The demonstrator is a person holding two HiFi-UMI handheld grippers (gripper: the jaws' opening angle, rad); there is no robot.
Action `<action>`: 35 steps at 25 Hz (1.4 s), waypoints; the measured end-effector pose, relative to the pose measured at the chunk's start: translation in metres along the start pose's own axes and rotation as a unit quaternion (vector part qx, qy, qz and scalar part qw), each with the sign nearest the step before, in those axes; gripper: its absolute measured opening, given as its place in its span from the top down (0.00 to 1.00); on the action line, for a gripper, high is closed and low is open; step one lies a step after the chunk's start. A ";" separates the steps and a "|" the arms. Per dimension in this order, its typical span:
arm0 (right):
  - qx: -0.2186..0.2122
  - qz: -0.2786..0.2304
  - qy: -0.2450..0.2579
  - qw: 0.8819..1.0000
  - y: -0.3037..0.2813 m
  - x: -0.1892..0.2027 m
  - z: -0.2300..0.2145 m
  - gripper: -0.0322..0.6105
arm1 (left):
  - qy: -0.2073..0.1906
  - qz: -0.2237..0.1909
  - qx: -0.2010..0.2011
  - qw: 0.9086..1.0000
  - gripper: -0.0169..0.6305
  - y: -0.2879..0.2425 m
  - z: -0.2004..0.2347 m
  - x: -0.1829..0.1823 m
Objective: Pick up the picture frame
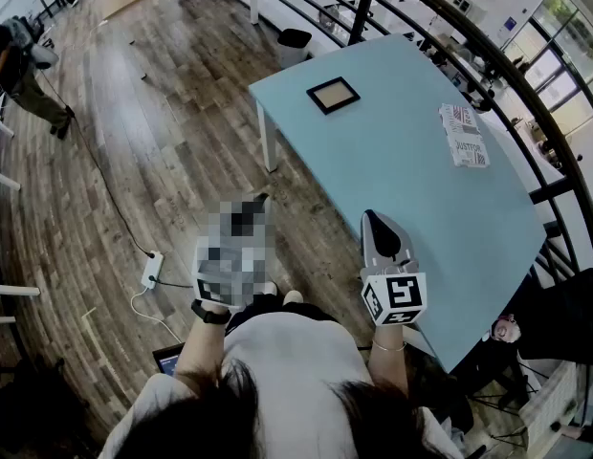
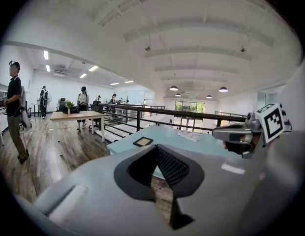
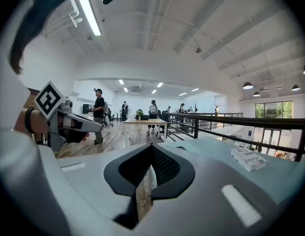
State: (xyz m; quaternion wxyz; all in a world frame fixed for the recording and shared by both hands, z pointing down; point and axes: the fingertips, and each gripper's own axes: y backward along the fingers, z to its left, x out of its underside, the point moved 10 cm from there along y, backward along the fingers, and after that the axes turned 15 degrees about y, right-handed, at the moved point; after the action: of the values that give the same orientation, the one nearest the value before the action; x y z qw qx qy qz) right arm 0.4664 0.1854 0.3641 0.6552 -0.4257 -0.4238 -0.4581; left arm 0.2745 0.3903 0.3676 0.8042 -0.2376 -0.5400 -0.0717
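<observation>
Head view: left tool (image 1: 256, 202) mostly blurred over, its jaws unreadable there. Picture frame (image 1: 333, 95) too small to tell its contents. Leaflet (image 1: 464, 134): fine print illegible. Surface (image 1: 402, 180): near edge partly hidden behind right tool (image 1: 373, 218), far side crossed by railing (image 1: 488, 60).

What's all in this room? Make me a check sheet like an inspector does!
Surface: blue table.
Job's things: picture frame, flat at the table's far end, untouched.
Clutter: paper pack on the table's railing side.
Grippers: left hand-held gripper and right hand-held gripper both shut, empty, well short of the frame.
Cables: power strip and cable on the floor.
Surroundings: black railing, bin, a person far off.
</observation>
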 end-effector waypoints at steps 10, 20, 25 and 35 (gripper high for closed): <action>-0.017 0.000 -0.012 1.000 0.002 0.009 -0.001 0.95 | 0.024 -0.011 -0.021 0.999 0.88 0.010 -0.001 0.013; -0.030 -0.018 -0.020 0.999 -0.076 -0.012 0.001 0.92 | 0.036 -0.009 -0.015 0.999 0.88 -0.023 0.060 -0.010; -0.030 -0.011 -0.026 0.999 -0.146 -0.026 0.001 0.85 | 0.039 -0.007 -0.013 0.999 0.88 -0.062 0.114 -0.043; 0.010 0.009 -0.043 0.999 -0.254 -0.047 0.009 0.85 | 0.031 0.006 0.005 0.999 0.88 -0.119 0.220 -0.102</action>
State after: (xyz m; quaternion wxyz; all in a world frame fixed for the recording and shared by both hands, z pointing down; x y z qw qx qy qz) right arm 0.2100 0.1500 0.3654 0.6451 -0.4421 -0.4522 -0.4288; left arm 0.0056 0.3729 0.3788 0.8222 -0.2342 -0.5138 -0.0714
